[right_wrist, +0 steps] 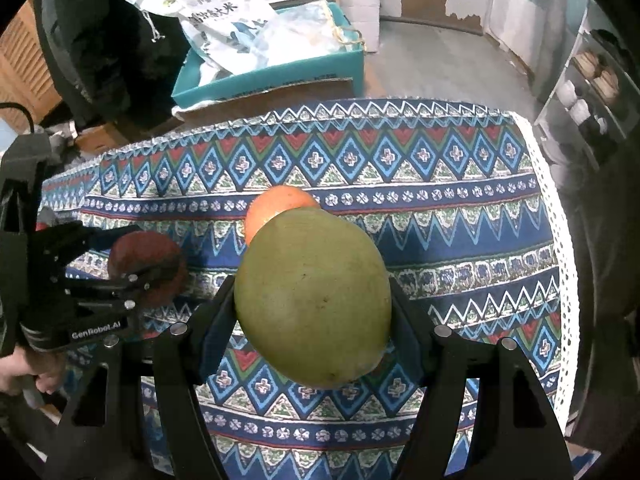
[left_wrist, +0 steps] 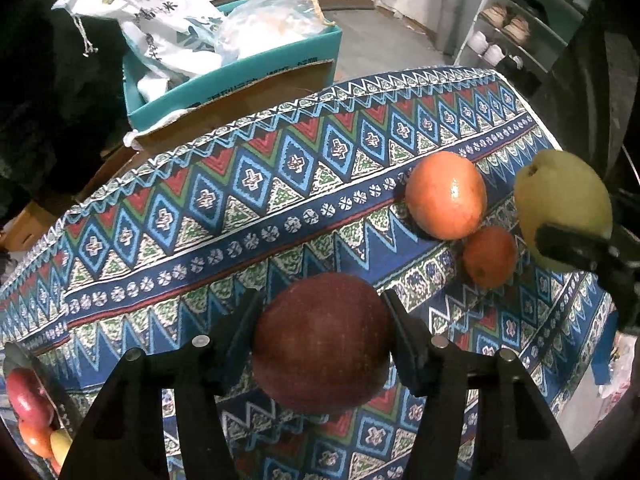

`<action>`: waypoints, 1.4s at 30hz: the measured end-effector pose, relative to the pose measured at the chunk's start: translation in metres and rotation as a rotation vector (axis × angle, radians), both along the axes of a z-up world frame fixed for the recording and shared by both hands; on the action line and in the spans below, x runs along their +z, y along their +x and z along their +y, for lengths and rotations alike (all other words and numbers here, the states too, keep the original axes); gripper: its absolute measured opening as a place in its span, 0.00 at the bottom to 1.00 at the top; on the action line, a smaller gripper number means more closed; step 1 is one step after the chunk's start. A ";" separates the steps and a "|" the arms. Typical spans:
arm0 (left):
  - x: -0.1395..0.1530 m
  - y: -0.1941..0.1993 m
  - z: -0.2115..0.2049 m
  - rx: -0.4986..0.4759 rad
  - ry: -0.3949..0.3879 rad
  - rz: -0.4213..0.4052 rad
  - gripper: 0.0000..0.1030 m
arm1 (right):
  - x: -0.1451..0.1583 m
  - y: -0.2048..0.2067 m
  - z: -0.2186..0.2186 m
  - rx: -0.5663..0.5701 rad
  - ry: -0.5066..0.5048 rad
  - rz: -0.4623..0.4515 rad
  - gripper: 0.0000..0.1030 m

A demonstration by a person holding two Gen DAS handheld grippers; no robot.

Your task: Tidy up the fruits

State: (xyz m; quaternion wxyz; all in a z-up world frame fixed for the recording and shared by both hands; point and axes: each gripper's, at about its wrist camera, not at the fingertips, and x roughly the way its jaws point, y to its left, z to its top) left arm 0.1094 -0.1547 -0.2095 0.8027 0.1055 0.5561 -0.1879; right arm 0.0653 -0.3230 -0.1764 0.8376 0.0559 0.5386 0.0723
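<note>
From the left wrist, the left gripper (left_wrist: pixel 322 332) is clenched on a dark red apple (left_wrist: pixel 322 344), one black finger pressing each side of it, and the apple hangs above the patterned cloth (left_wrist: pixel 240 208) without touching it. Farther right on the cloth lie a large orange (left_wrist: pixel 446 195) and, just in front of it, a smaller orange fruit (left_wrist: pixel 490 256); the two look to be touching. At the right edge a green mango (left_wrist: pixel 560 200) is held up off the cloth by the right gripper (left_wrist: pixel 576 246), of which only one finger shows here. In the lower left corner a bowl (left_wrist: pixel 24 360) holds red, orange and yellow fruit. Beyond the table stands a teal box (left_wrist: pixel 240 76) with white bags in it. From the right wrist, the right gripper (right_wrist: pixel 312 312) grasps the mango (right_wrist: pixel 314 300) across its middle, both fingers tight against its skin, and the mango hangs above the cloth (right_wrist: pixel 460 220). The orange (right_wrist: pixel 280 208) peeks out behind the top of the mango. To the left the left gripper (right_wrist: pixel 160 264) carries the apple (right_wrist: pixel 148 268), and a hand (right_wrist: pixel 20 372) shows at the lower left edge. The teal box (right_wrist: pixel 272 76) stands beyond the table.
</note>
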 end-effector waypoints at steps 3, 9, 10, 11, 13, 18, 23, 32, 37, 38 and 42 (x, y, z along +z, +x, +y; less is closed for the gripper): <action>0.007 -0.006 0.005 -0.002 0.008 -0.020 0.60 | 0.005 -0.001 0.003 0.006 0.003 -0.012 0.69; 0.025 -0.014 0.016 0.011 -0.004 -0.047 0.60 | 0.016 -0.003 0.010 0.017 0.005 -0.034 0.69; 0.028 -0.015 0.018 0.011 -0.004 -0.052 0.60 | 0.018 -0.003 0.011 0.019 0.005 -0.038 0.69; 0.032 -0.016 0.019 0.012 -0.007 -0.058 0.60 | 0.020 -0.003 0.013 0.023 0.006 -0.043 0.69; 0.041 -0.019 0.021 0.011 -0.016 -0.073 0.60 | 0.025 -0.004 0.017 0.030 0.006 -0.052 0.69; 0.065 -0.028 0.027 0.010 -0.037 -0.115 0.60 | 0.040 -0.005 0.027 0.045 0.011 -0.084 0.69; 0.088 -0.037 0.032 -0.004 -0.037 -0.178 0.60 | 0.056 -0.006 0.037 0.063 0.021 -0.116 0.69; 0.121 -0.047 0.051 0.015 -0.074 -0.231 0.59 | 0.086 -0.006 0.058 0.090 0.037 -0.168 0.69; 0.133 -0.053 0.063 0.021 -0.085 -0.260 0.35 | 0.099 -0.006 0.070 0.114 0.041 -0.189 0.69; 0.137 -0.054 0.065 0.021 -0.090 -0.266 0.12 | 0.100 -0.006 0.073 0.119 0.040 -0.192 0.69; 0.131 -0.046 0.073 0.031 -0.125 -0.213 0.13 | 0.093 -0.004 0.084 0.135 0.029 -0.170 0.69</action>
